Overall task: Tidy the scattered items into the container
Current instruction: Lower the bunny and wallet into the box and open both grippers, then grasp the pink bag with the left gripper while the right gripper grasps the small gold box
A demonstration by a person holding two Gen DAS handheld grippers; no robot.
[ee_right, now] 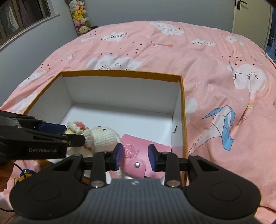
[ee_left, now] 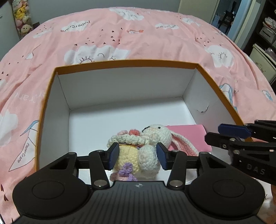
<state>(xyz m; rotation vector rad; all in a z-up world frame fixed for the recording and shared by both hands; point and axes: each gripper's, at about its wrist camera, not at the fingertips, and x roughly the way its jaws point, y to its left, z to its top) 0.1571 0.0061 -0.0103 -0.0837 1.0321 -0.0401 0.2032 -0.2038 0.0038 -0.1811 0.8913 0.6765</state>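
Observation:
An orange-rimmed box (ee_left: 131, 62) with white inner walls sits on the bed; it also shows in the right wrist view (ee_right: 120, 74). A crocheted white bunny toy (ee_left: 143, 151) lies on the box floor, also seen in the right wrist view (ee_right: 101, 136). My left gripper (ee_left: 138, 157) is open, its pads either side of the bunny with a small gap. A pink wallet (ee_right: 138, 155) with a snap flap lies in the box beside the bunny, also in the left wrist view (ee_left: 188, 134). My right gripper (ee_right: 135, 159) is open above the wallet, apart from it.
The box rests on a pink quilt (ee_left: 138, 37) with cloud and paper-crane prints. Plush toys (ee_right: 79, 15) hang by the far wall. Shelving and a doorway (ee_left: 241, 20) stand at the right. A small blue and yellow item (ee_right: 25, 173) lies outside the box at left.

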